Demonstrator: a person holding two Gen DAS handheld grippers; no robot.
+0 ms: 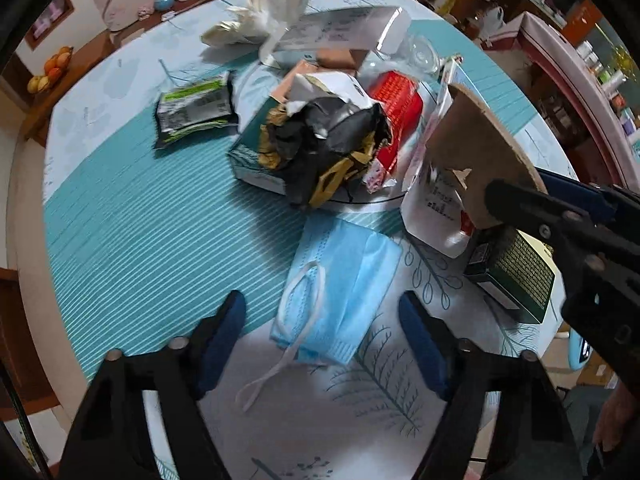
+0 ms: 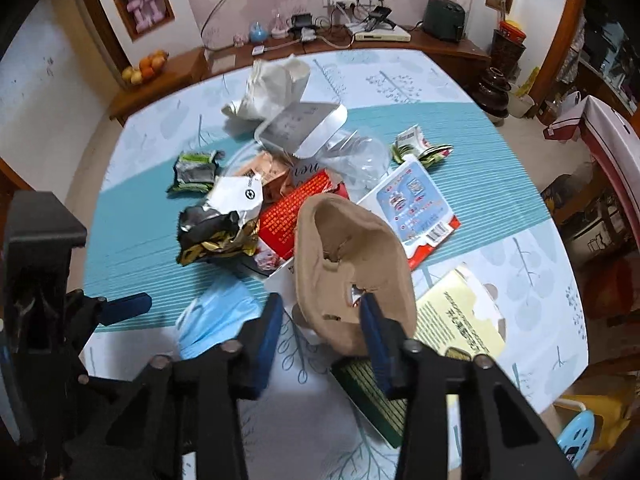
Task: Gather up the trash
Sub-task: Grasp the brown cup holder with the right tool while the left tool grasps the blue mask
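A blue face mask lies flat on the teal tablecloth, its white ear loop trailing toward me. My left gripper is open and points down, one finger on each side of the mask, not touching it. A brown moulded-pulp piece stands tilted over the trash pile. My right gripper is open around its lower edge; the right pad is against it and the left pad stands apart. In the left wrist view the same brown piece rises in front of the right gripper.
The pile holds a black-and-gold wrapper, a red box, a white pouch, a foil tray and a blue-and-white box. A green box lies under the right gripper. A green packet lies apart at the left.
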